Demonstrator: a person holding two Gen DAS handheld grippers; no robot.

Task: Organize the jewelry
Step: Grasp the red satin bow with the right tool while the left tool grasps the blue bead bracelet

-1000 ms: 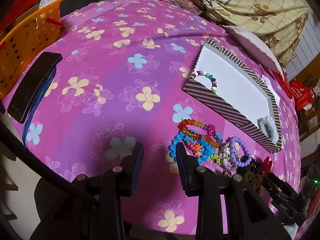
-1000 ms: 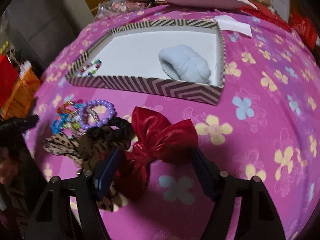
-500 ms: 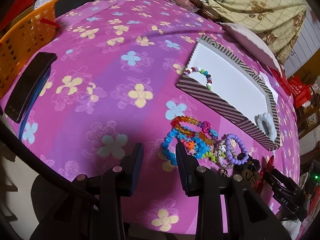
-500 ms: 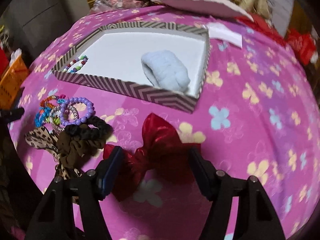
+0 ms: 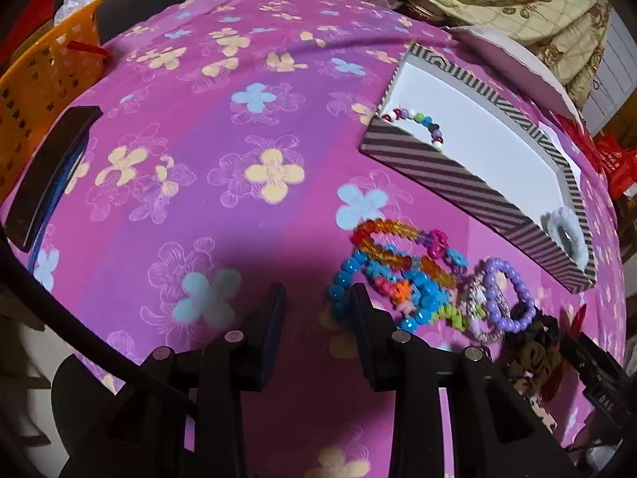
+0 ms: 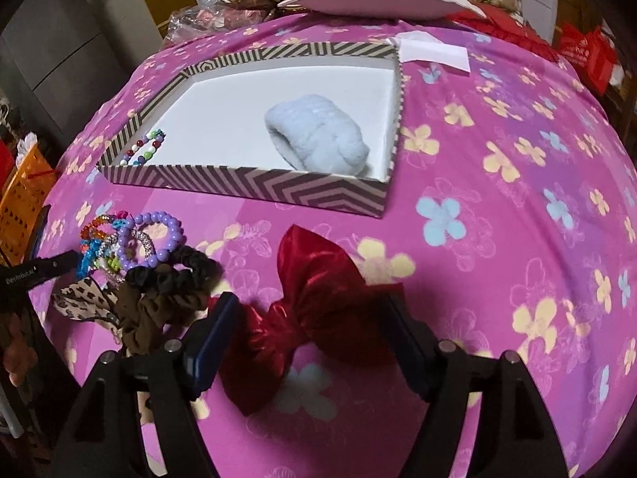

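1. The left gripper hovered over the pink flowered cloth on the counter; its fingers had just been closing a little but stood apart, with only bare cloth between them.
2. Just right of its right finger lay the heap of bead bracelets — blue, orange and pink, with a purple bracelet at the right end.
3. The right gripper had its fingers spread wide on either side of a red satin bow; whether they pressed it I could not tell.
4. Left of the bow sat a black scrunchie and a brown one.
5. Farther off stood the striped box, holding a pale blue scrunchie at its right and a multicoloured bead bracelet in its left corner.
6. An orange basket stood at the far left edge.
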